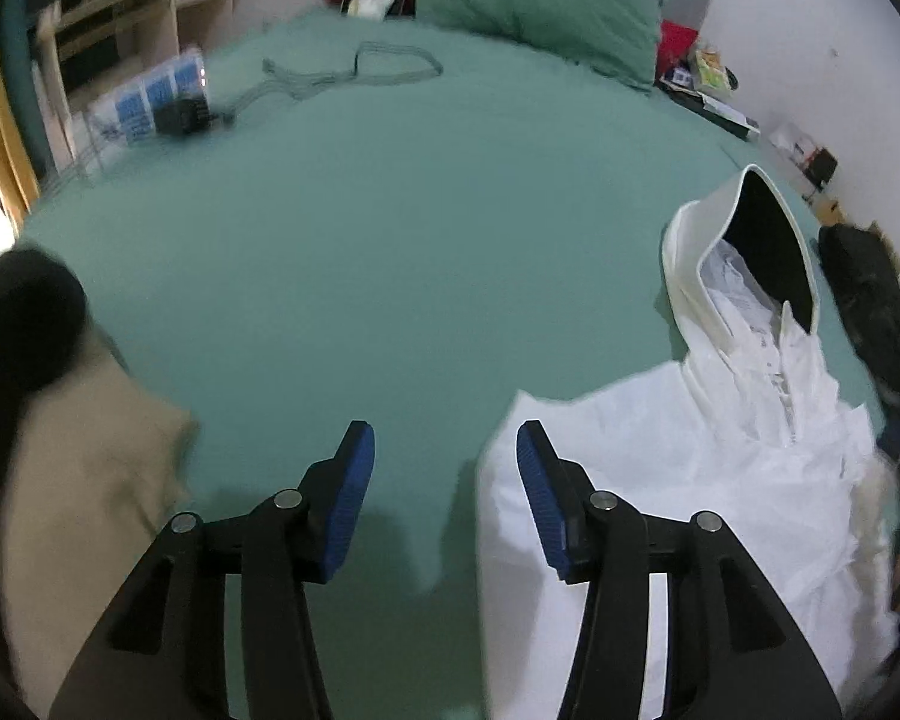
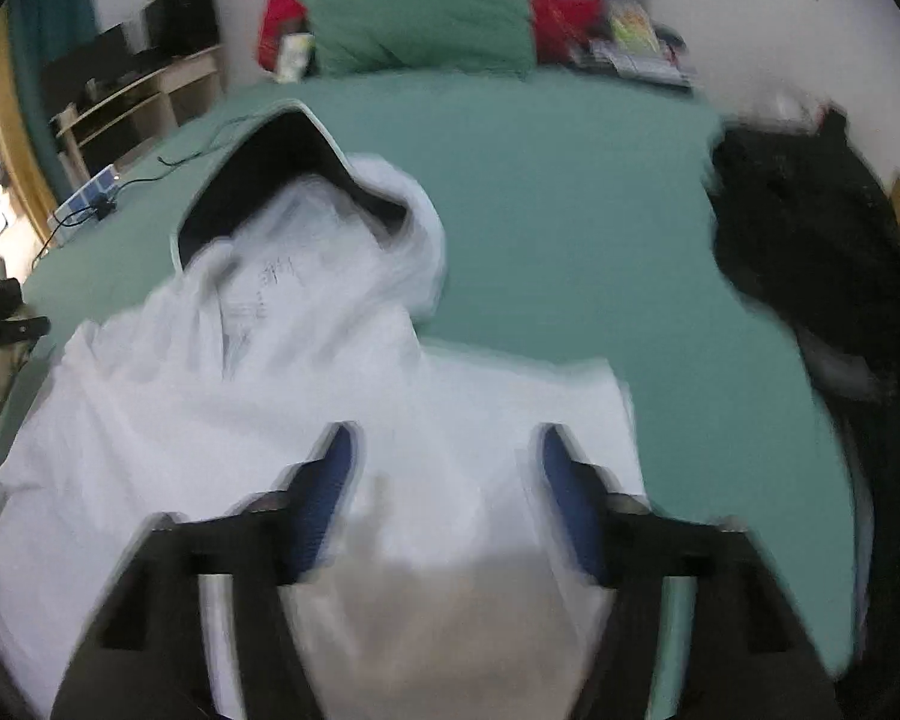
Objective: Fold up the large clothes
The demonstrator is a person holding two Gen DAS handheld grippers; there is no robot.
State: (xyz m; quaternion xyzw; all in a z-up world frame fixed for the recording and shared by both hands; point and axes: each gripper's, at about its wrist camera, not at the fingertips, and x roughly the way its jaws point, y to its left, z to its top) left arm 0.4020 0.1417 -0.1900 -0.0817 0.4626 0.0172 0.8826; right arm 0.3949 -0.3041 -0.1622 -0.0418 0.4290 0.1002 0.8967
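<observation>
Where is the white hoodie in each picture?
Left wrist view: the white hoodie lies at the right, its hood pointing up toward the wall, beside the open left gripper.
Right wrist view: the white hoodie fills the centre and left, under the open right gripper.
Shared landmark: the green pillow at the far end of the bed.

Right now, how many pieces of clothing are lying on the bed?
3. The white hoodie lies spread in front of the right gripper. A beige garment sits left of the left gripper. A dark garment is heaped at the bed's right edge. More may be hidden.
</observation>
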